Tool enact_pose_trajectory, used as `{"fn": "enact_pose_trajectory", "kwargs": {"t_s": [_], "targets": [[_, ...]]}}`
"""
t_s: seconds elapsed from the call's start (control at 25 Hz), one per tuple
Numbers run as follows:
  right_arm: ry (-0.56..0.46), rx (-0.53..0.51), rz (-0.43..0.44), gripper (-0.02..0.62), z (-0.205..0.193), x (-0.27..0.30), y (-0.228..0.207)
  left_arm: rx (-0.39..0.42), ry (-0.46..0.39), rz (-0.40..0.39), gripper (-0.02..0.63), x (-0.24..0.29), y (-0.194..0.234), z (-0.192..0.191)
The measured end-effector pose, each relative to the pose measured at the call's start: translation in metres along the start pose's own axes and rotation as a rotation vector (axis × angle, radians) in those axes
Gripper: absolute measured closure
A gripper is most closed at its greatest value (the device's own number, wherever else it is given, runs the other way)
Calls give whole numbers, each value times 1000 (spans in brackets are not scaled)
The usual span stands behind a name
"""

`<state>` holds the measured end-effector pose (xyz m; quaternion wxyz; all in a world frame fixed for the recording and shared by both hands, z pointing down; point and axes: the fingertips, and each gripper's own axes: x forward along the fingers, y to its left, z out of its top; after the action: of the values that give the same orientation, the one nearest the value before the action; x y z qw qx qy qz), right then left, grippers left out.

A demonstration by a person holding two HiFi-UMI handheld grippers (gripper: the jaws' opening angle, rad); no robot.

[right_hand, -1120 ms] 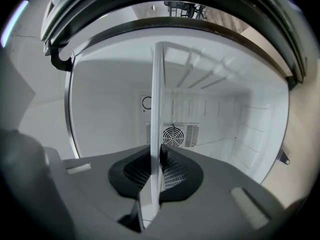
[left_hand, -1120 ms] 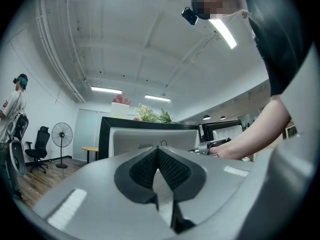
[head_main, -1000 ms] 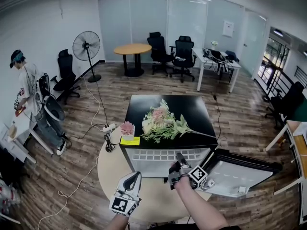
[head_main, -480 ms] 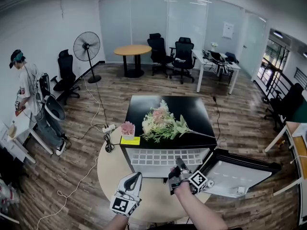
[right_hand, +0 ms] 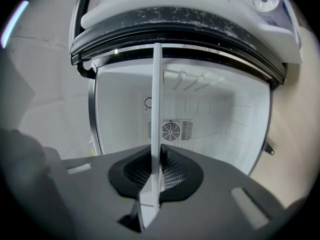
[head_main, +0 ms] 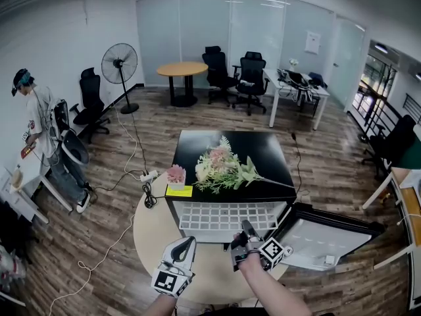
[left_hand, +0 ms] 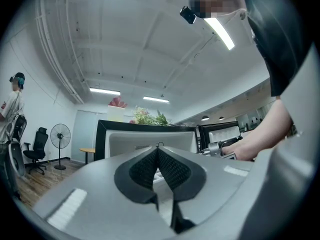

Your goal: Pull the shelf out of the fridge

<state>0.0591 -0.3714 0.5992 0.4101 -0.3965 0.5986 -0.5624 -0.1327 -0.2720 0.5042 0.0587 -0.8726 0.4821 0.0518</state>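
Observation:
The black mini fridge [head_main: 266,151] stands with its door [head_main: 329,237] swung open to the right. A white grid shelf [head_main: 223,217] sticks partly out of its front. My right gripper [head_main: 245,228] is shut on the shelf's front edge. In the right gripper view the shelf [right_hand: 157,109] shows edge-on as a white strip clamped between the pads, with the white fridge interior [right_hand: 225,119] behind it. My left gripper [head_main: 184,243] hangs lower left of the fridge, shut with nothing in it [left_hand: 159,151].
A flower bouquet [head_main: 220,170], a small pink pot [head_main: 174,176] and a yellow note [head_main: 178,193] lie on the fridge top. The fridge sits on a round beige mat [head_main: 154,232]. Cables [head_main: 131,176] run across the wood floor at left, where a person [head_main: 36,120] stands.
The shelf has slid further out of the fridge toward me, with more of its grid showing. My right gripper has drawn back with it. The left gripper has stayed put.

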Motion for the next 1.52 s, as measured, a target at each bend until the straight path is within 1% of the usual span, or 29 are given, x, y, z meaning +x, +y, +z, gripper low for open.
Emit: {"fn": "enact_pose_trajectory", "kwargs": {"t_s": [0.28,0.4,0.48,0.96,1.12,1.32,1.52], "targets": [[0,-15,-28,565,-3,-14,-1,8,-10,-10,606,-3,-8,6],[3,-12,-24,565,-6,-19,2,14,-10,-10,606,-4,-10,9],[6,-7,-42,565,-8,-23,2,12,-21,-15,606,-3,-12,13],[5,-8,-66,565,-13,-39,3,22,-38,-39,606,-3,-25,27],[6,-8,-85,563,-16,-49,4,19,-44,-43,606,-3,-28,32],[19,-10,-52,563,-24,-65,9,21,-63,-57,606,-4,-35,36],[29,-28,-85,563,-26,-75,7,21,-60,-64,606,-7,-40,35]]}}
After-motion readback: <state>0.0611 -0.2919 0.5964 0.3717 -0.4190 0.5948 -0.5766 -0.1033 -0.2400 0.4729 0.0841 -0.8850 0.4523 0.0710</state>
